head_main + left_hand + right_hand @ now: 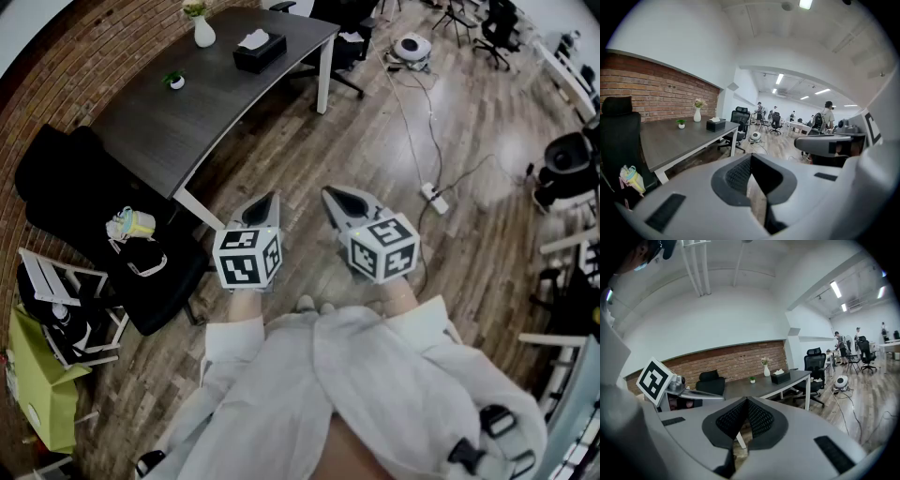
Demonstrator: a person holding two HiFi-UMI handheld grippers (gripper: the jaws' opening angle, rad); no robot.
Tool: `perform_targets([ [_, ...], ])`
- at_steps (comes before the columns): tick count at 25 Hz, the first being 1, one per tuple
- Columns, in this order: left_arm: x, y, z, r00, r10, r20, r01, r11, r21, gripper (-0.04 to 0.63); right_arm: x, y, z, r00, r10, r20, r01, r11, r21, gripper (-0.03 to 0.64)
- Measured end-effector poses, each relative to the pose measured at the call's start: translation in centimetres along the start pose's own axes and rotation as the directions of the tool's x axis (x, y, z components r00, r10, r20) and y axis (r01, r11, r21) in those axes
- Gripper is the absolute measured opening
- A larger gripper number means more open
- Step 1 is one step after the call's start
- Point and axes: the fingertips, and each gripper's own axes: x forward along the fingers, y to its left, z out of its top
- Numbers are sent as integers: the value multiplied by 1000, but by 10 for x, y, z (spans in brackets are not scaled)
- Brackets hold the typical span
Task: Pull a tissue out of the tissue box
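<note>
Sleeves (394, 394) cut by bottom edge, distant people (828, 112) too small

White vase (203, 33) and small plant (175, 81) on a dark desk (178, 122) (brick wall (56, 66) alongside), black chair (56, 178) nearby

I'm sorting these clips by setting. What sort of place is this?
Most likely an open-plan office. A long dark desk carrying a tissue box stands along a brick wall. Black office chairs stand around it, and people stand among more desks farther back.
</note>
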Motion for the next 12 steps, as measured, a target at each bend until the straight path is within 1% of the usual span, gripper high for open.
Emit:
perform_targets([
  [3, 5, -3, 2, 1000, -16, -1, 16, 1000, 17, 5, 4, -2, -1, 1000, -2, -4, 2, 1000, 0, 3],
  [12, 12, 7, 2, 1000, -11, -7, 11, 1000, 4, 5, 11, -5, 1, 1000, -7, -7, 7, 1000, 2, 3],
])
